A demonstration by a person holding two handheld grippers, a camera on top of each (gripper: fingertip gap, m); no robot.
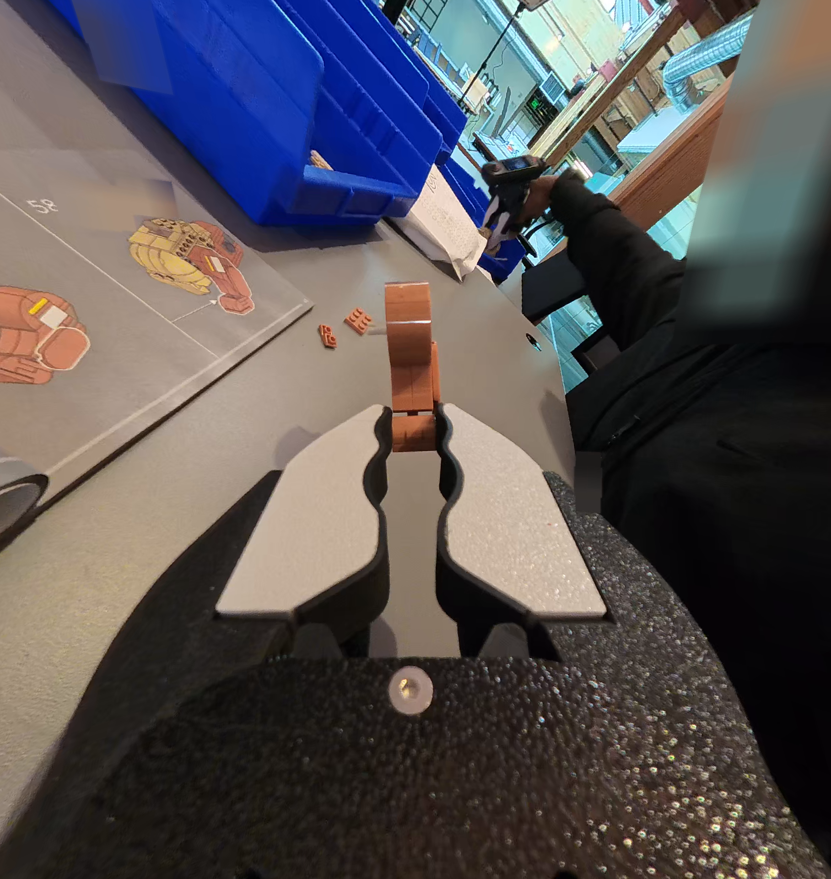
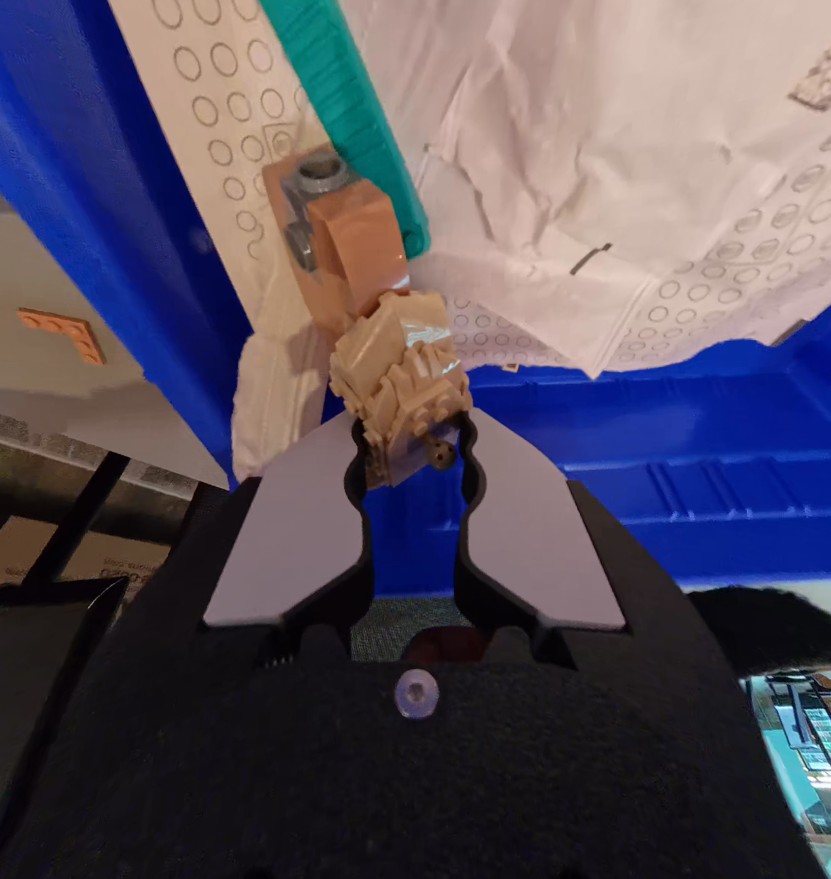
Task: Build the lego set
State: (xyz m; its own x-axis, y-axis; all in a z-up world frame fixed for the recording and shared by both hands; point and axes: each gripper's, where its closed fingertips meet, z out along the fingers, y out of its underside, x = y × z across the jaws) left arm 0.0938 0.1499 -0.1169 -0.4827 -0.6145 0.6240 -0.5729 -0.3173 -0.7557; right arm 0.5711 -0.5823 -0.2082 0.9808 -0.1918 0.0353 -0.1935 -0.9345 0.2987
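Smooth, slightly glossy brown plastic brick piece (image 1: pixel 410 376) between rubbery black pads (image 1: pixel 380 442) on matt grey fingers. Rough, glittering black grip surface (image 1: pixel 594 713). Matt grey tabletop (image 1: pixel 166 547); printed paper booklet (image 1: pixel 119 295). Glossy blue plastic bins (image 1: pixel 271 119). Crumpled white paper bag (image 2: pixel 594 166). Shiny tan plastic brick cluster (image 2: pixel 399 366); teal ribbed plastic (image 2: pixel 347 95).
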